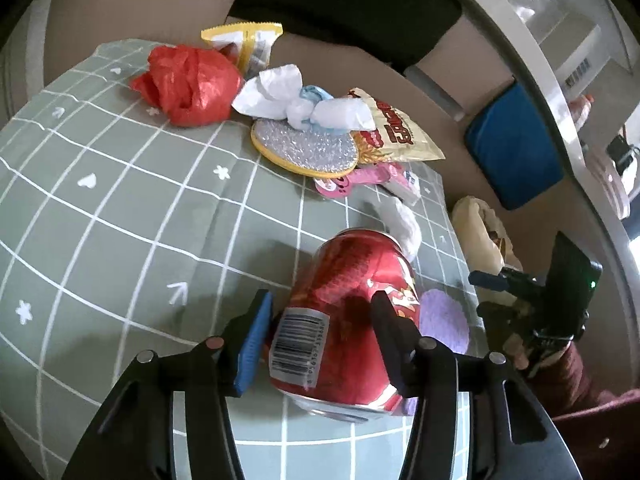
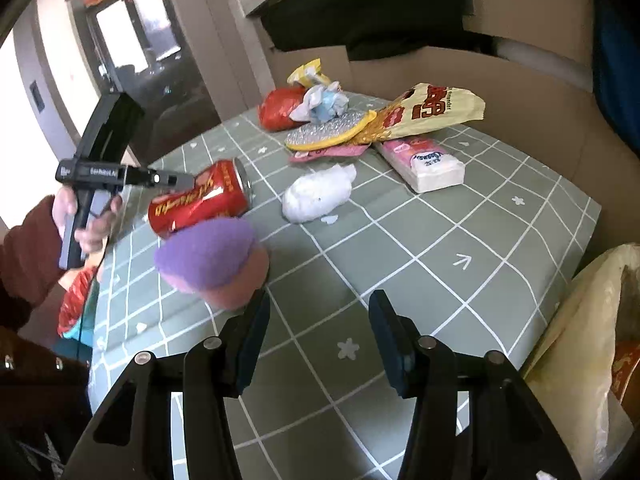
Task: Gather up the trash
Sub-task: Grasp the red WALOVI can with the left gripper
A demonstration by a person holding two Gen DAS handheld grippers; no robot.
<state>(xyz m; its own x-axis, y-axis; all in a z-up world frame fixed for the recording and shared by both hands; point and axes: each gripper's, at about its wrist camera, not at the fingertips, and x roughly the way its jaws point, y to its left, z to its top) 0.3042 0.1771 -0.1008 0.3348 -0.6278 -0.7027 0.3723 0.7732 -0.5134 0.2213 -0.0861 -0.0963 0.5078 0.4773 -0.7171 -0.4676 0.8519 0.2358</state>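
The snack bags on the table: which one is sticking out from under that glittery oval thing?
The cream bag with red lettering: one end is tucked under the glittery oval. The other bag, the yellow-edged one, lies farther back behind the crumpled red plastic, away from the oval.

The left gripper (image 1: 320, 308) reaches forward low over the tabletop (image 1: 120, 240), jaws spread on either side of a can (image 1: 344, 300). The right gripper (image 2: 320, 304) hovers alongside, jaws apart, holding nothing.

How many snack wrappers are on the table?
2: a yellow wrapper behind the red plastic bag at the far edge, and a cream snack bag overlapping the glitter pad. Others may be hidden.
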